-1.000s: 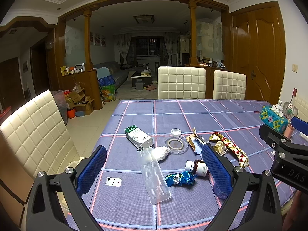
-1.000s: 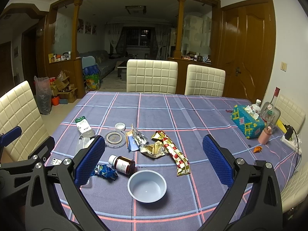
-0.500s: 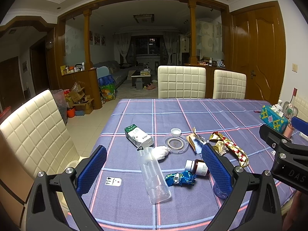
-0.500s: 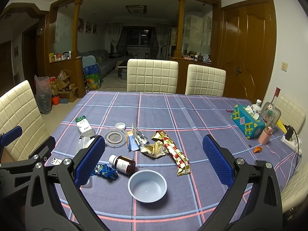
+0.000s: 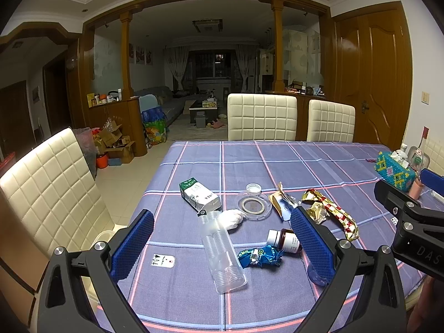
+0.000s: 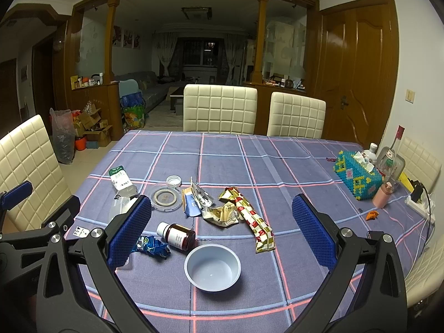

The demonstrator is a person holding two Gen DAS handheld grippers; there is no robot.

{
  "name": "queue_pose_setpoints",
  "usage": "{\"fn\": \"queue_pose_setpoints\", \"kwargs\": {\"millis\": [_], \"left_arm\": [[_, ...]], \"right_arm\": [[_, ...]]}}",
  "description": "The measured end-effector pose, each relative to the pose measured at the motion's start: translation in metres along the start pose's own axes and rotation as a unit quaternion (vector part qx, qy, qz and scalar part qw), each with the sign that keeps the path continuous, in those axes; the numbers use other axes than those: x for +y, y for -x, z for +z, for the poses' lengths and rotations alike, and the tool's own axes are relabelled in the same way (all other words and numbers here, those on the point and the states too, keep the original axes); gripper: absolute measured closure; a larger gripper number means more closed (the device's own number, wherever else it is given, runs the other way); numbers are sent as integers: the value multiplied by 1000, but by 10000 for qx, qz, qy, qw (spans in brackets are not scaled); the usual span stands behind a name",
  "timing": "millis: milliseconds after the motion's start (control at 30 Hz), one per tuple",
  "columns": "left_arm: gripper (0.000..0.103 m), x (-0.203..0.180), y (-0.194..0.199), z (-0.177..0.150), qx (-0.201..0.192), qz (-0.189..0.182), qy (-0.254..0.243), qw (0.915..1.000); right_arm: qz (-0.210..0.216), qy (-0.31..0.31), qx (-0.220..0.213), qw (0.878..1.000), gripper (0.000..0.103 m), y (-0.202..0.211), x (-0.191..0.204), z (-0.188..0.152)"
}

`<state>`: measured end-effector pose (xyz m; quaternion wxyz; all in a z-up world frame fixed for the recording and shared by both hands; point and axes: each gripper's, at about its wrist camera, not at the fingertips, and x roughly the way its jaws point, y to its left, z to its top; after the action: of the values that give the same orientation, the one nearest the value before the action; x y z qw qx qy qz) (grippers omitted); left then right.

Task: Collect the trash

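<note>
Both my claws hang above the near edge of the counter [image 6: 222, 149], and nothing is collected yet, so I judge this the start: choosing the first piece. My left claw [image 5: 220, 245] is spread wide and holds nothing; between its fingers lies a clear sleeve of cups [image 5: 222, 252], with a blue wrapper [image 5: 260, 256] just beside it at 3 o'clock and a brown bottle [image 5: 285, 241] beyond that. A carton [image 5: 198, 195] lies at 11 o'clock from the cups, a clear lid [image 5: 254, 204] at 1 o'clock. My right claw [image 6: 222, 233] is equally wide and empty; under it sits a grey bowl [image 6: 212, 267], upright and empty, with the bottle [image 6: 177, 236] at its 10 o'clock, a gold wrapper [image 6: 222, 212] at 12 and a long red-gold wrapper [image 6: 254, 222] at 1. No bin shows in either view, so the bowl may serve as the catch-all; that is my guess. Next I would lower one claw onto a crumpled wrapper, straddle it, and close gently: foil gives way and can slip out.
</note>
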<state>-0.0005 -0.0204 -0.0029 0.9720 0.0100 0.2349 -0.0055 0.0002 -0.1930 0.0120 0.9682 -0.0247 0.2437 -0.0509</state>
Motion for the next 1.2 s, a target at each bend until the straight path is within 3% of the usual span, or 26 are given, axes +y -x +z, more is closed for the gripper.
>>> {"fn": "queue_pose_setpoints", "kwargs": {"millis": [633,900,1067,1200], "left_arm": [[7,1,-10,-19,110,7,-8,9999],[7,8,-40,-25,453,111,5,9989],[7,8,-57,-38,487,116,5,9987],[7,6,-78,-54,691,103,-76,9975]], "right_arm": [[15,-37,150,9999,3,-13,-3,-10],[-54,29,494,9988,3,-40,1,-20],[54,149,624,9979,3,-72,0,-42],[326,-12,1186,9924,3,-106,-8,-66]]}}
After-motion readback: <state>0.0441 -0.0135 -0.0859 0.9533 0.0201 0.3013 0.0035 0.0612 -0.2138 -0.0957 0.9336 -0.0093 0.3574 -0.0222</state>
